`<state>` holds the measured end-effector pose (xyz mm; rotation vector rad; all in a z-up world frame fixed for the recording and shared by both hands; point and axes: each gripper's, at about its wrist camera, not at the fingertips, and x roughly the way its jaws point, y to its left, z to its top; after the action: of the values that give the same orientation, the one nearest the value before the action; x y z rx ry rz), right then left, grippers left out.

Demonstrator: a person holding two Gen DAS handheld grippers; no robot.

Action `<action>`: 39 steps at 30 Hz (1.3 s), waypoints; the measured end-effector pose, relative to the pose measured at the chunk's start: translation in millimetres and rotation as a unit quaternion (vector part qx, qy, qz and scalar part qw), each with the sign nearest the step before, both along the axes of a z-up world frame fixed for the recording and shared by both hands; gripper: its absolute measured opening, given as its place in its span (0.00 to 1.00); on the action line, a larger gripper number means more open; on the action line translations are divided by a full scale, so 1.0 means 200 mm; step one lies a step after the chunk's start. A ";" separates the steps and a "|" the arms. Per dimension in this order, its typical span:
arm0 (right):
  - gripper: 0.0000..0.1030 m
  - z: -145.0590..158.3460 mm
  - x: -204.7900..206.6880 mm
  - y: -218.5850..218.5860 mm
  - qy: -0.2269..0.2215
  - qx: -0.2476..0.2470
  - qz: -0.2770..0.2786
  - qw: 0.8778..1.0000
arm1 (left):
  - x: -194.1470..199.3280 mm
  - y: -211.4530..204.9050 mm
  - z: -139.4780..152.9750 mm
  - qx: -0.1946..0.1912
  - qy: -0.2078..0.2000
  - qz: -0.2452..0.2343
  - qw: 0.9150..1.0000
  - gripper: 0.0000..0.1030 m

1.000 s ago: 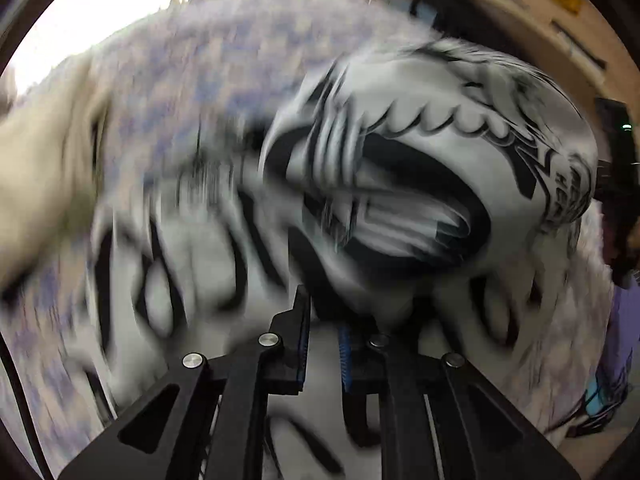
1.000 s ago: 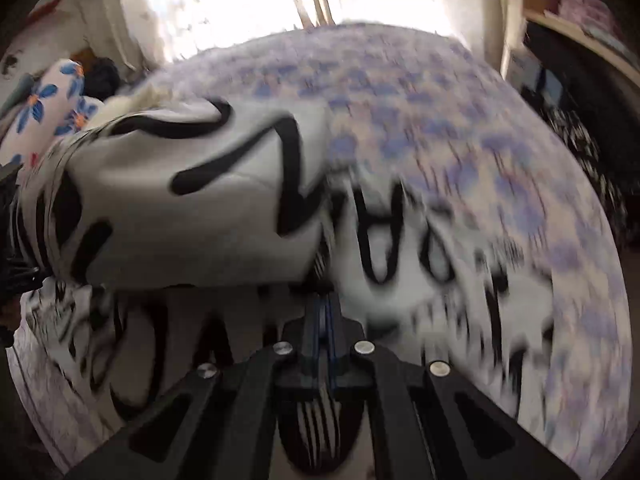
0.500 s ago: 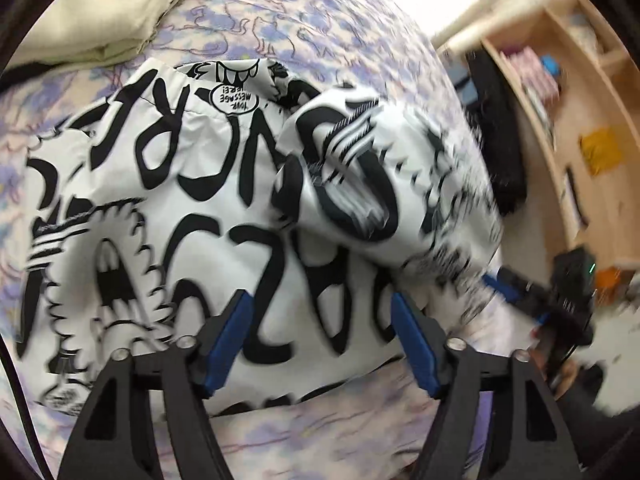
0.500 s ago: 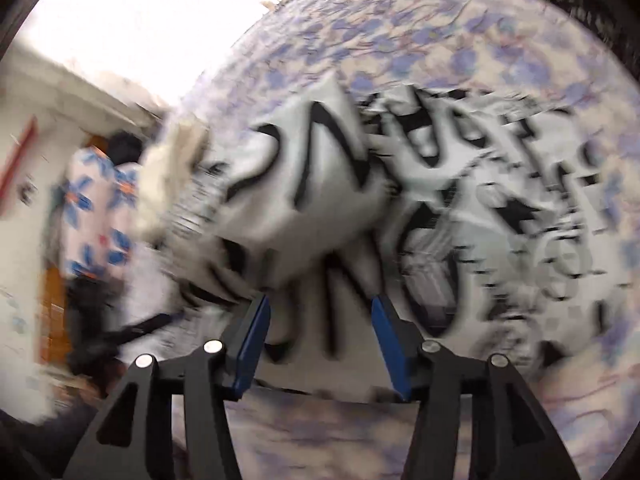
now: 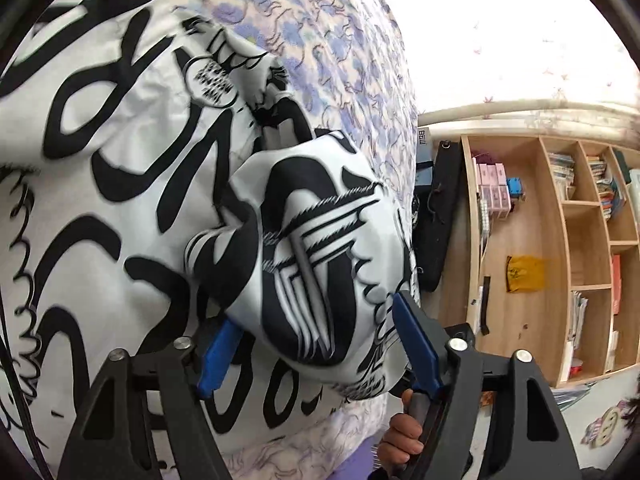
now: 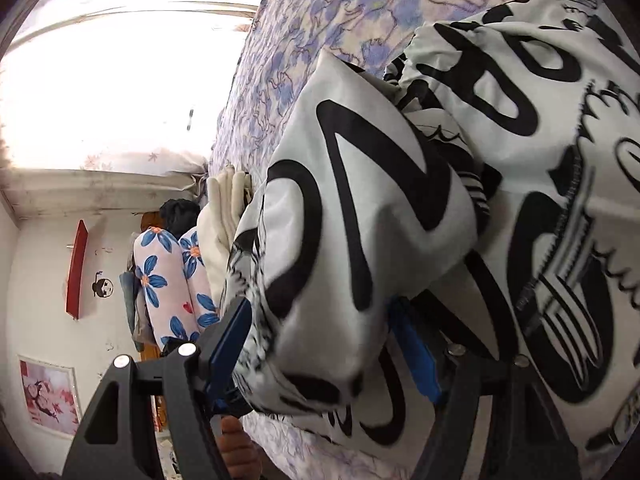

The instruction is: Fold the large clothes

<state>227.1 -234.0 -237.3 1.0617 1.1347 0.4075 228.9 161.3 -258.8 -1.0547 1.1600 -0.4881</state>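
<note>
A large white garment [image 5: 120, 160] with bold black lettering is spread over a blue-flowered bed sheet [image 5: 320, 20]. One sleeve lies folded back onto it as a puffy bundle [image 5: 312, 240]. My left gripper [image 5: 316, 348] straddles that bundle's near end; its jaws are closing, and the blue pads sit at the cloth's sides without a clear pinch. In the right wrist view the other folded sleeve [image 6: 360, 220] rests on the garment [image 6: 560, 200]. My right gripper [image 6: 320, 348] is opening, with this sleeve's end loose between its wide-set pads.
A wooden bookshelf [image 5: 560, 240] and a black case [image 5: 440, 208] stand beyond the bed's edge. A hand [image 5: 404, 428] grips the left handle. Folded cream cloth [image 6: 224, 208] and a flowered pillow [image 6: 160, 272] lie off the other side. The bed's near edge is just below both grippers.
A second ago both grippers were shut on the garment. Since then both have opened and rolled, and the two sleeves now lie folded on the garment's body. The left jaws have narrowed again.
</note>
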 end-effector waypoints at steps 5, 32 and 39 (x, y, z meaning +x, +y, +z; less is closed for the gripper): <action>0.07 0.08 0.01 0.04 -0.028 -0.079 0.033 0.996 | 0.03 -0.09 0.11 0.119 -0.024 -0.029 0.992 0.09; 0.41 0.24 -0.58 0.17 -0.041 -0.424 0.107 0.898 | -0.44 -0.36 0.28 0.420 -0.019 -0.056 0.905 0.30; 0.34 0.26 -0.55 0.39 -0.139 -0.389 0.160 0.897 | -0.42 -0.58 0.35 0.357 -0.091 -0.087 0.926 0.14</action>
<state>116.3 -155.1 -185.2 0.1047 1.0657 0.3013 145.6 44.7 -188.9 -0.2698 1.1368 -0.2533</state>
